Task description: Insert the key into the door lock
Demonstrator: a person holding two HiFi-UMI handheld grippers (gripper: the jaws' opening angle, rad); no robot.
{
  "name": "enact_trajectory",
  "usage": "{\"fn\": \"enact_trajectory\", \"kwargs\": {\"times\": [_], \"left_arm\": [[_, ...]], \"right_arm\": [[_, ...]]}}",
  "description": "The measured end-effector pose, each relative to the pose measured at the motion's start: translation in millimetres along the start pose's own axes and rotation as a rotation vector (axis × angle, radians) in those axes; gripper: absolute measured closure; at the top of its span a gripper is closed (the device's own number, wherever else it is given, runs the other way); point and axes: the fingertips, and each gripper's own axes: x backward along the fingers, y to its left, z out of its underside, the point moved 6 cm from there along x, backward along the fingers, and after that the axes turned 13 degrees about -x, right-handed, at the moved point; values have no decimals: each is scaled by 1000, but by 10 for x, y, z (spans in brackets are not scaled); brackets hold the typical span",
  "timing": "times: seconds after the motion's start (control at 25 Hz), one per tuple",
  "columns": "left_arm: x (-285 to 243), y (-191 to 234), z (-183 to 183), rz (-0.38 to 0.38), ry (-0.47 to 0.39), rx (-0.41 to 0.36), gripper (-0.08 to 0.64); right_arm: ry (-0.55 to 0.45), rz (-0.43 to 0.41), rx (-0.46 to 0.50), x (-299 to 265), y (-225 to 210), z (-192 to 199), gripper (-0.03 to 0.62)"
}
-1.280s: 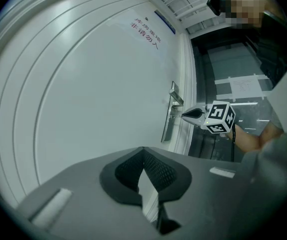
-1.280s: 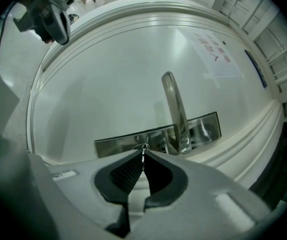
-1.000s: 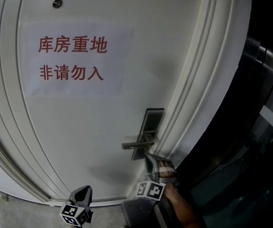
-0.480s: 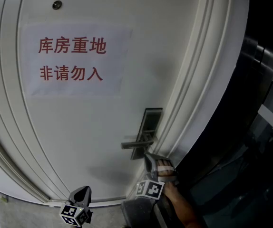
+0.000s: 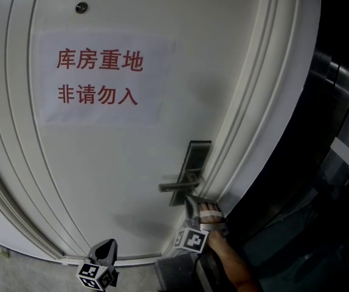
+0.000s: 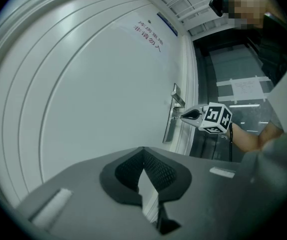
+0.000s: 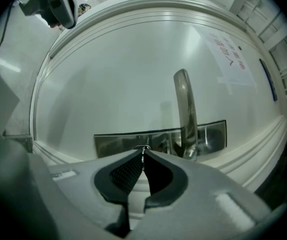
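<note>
White panelled door (image 5: 120,163) with a paper notice (image 5: 101,78) fills our view; a dark corridor lies beside it. Our right tongs (image 5: 192,203) pinch the key (image 7: 143,149) against the lock plate (image 5: 196,156) beside the lever (image 5: 177,185), presumably to line it up with the lock. Our left tongs (image 5: 105,247), closed and empty, hang low, well clear.

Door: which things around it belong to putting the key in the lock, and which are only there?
Job: right gripper, shut on the key; lock plate; door.
Only there: left gripper, shut and empty; paper sign; peephole; door handle.
</note>
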Motion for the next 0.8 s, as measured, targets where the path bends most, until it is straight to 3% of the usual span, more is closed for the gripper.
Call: {"fn": "enact_trajectory", "kwargs": {"times": [0.8], "left_arm": [[-32,69,-15,-8,7,-14,557]], "right_arm": [[-20,9,-47,-176,-8,-16,580]]}}
